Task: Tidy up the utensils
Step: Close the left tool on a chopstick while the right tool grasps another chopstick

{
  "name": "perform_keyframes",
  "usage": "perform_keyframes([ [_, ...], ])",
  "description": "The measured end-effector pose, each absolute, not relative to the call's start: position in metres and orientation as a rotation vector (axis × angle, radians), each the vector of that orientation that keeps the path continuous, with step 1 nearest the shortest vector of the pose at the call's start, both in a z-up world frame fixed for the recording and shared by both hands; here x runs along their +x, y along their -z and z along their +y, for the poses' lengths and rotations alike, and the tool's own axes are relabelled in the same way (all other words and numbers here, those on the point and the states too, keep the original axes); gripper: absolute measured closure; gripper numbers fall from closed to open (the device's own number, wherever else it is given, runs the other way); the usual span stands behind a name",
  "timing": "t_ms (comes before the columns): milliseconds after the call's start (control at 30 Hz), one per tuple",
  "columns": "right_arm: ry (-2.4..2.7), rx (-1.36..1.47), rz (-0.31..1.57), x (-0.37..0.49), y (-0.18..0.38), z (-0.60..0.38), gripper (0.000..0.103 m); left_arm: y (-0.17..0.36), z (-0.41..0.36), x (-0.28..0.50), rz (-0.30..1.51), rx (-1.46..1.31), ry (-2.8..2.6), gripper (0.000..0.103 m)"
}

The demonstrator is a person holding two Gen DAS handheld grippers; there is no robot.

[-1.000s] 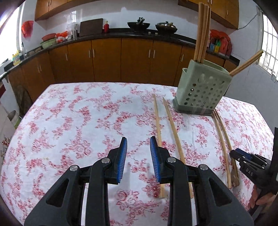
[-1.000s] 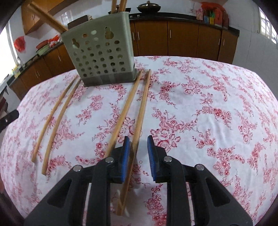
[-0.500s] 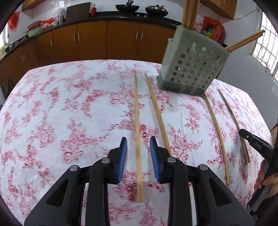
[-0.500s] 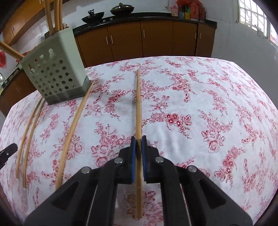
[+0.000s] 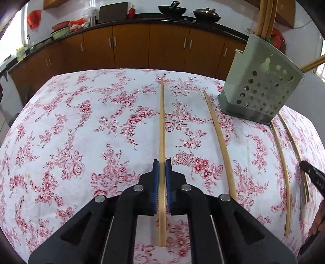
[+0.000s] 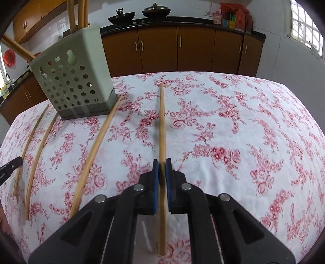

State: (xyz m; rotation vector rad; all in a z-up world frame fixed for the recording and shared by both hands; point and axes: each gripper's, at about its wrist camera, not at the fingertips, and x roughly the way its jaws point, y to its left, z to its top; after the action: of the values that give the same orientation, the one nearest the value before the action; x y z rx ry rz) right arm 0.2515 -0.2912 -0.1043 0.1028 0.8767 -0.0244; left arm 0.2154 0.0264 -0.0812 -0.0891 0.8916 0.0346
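Several long wooden chopsticks lie on the flowered tablecloth. My left gripper has its jaws closing, and the blue pads press on the leftmost chopstick near its close end. My right gripper is shut on the rightmost chopstick, whose far tip casts a shadow on the cloth. Two more chopsticks lie between the held ones. The green perforated utensil holder stands at the far side of the table. Other wooden sticks stand in it.
Brown kitchen cabinets and a dark counter with woks run behind the table. The right gripper's tip shows at the right edge of the left wrist view. The left gripper's tip shows at the left edge of the right wrist view.
My left gripper came down over the leftmost chopstick and its jaws went from apart to pressed on it. My right gripper closed on the rightmost chopstick and swung it away from the holder.
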Motion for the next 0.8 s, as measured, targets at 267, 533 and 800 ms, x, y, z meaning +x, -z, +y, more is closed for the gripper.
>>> perform_keyframes([
  [267, 0.021, 0.113, 0.88, 0.2593, 0.1055, -0.2971, 0.095, 0.0825, 0.0261, 0.2115, 0.887, -0.061, -0.022, 0.095],
  [533, 0.018, 0.119, 0.879, 0.2601, 0.1054, -0.2973, 0.095, 0.0831, 0.0242, 0.2128, 0.888, -0.06, -0.022, 0.094],
  [800, 0.017, 0.123, 0.879, 0.2577, 0.1047, -0.2944, 0.095, 0.0824, 0.027, 0.2134, 0.888, -0.069, -0.018, 0.094],
])
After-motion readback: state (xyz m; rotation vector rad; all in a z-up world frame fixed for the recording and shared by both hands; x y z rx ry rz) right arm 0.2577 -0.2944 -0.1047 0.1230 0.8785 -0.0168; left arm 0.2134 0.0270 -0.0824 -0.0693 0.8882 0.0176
